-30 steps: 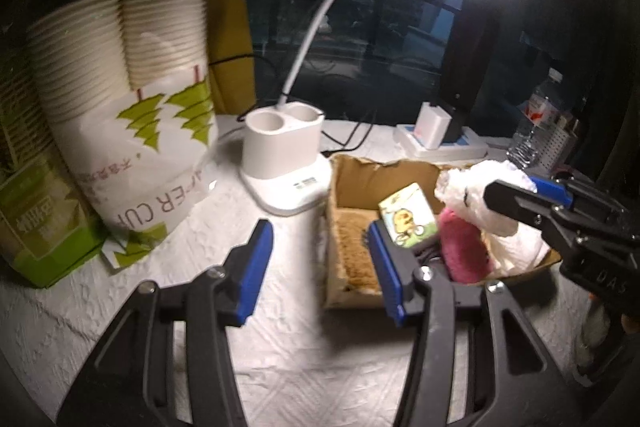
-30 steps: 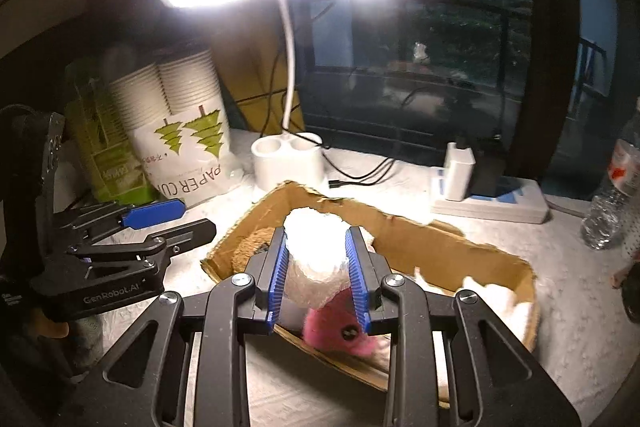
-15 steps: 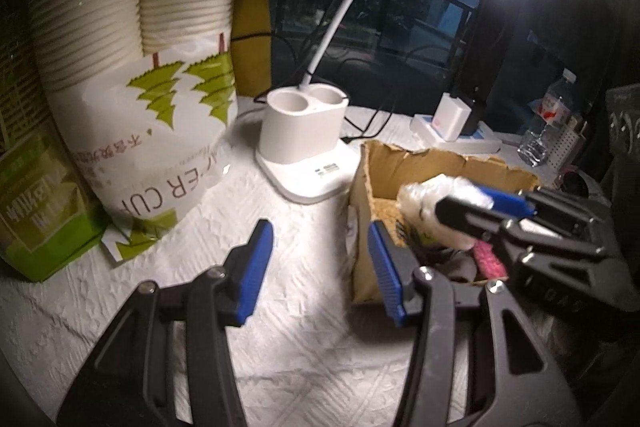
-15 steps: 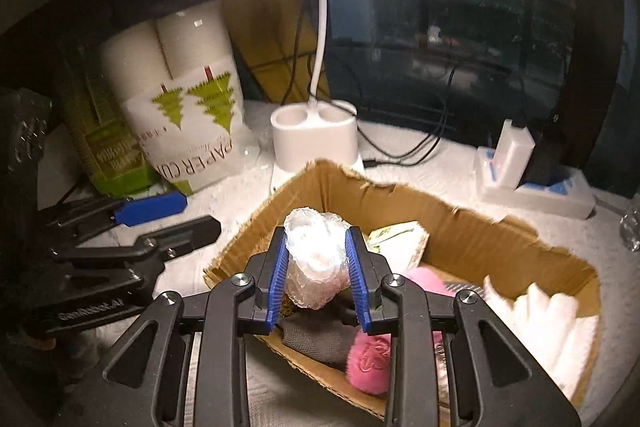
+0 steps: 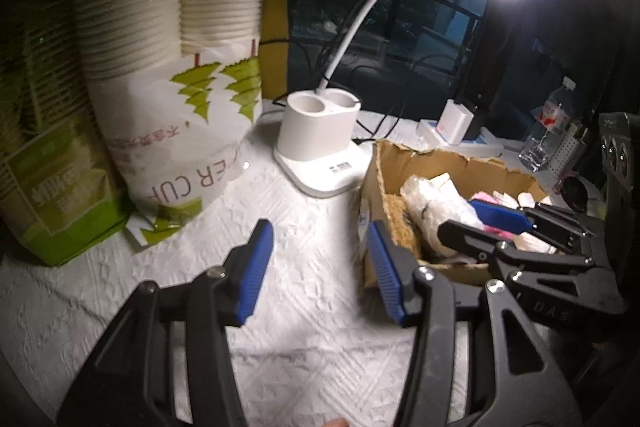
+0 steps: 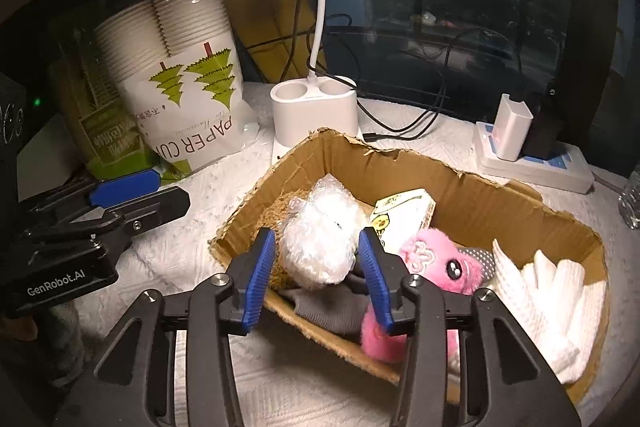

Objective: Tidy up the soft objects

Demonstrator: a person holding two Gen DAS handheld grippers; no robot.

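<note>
A torn cardboard box (image 6: 472, 187) holds soft things: a pink plush toy (image 6: 436, 263), white folded cloths (image 6: 548, 299), a grey cloth (image 6: 332, 307) and a small yellow printed pack (image 6: 404, 211). My right gripper (image 6: 320, 267) is open, its jaws on either side of a white plastic-wrapped bundle (image 6: 320, 235) that rests inside the box's left end. The bundle (image 5: 432, 203) and the box (image 5: 448, 163) also show in the left wrist view. My left gripper (image 5: 316, 263) is open and empty over the white cloth-covered table, just left of the box.
A white desk lamp base (image 6: 314, 107) stands behind the box. A paper-cup bag (image 6: 184, 83) and a green pack (image 5: 52, 195) stand at the left. A power strip with chargers (image 6: 528, 155) lies at the back right, with a water bottle (image 5: 548, 131) nearby.
My right gripper has lowered the wrapped bundle into the box's left end and opened its jaws off it. My left gripper has drifted left, away from the box.
</note>
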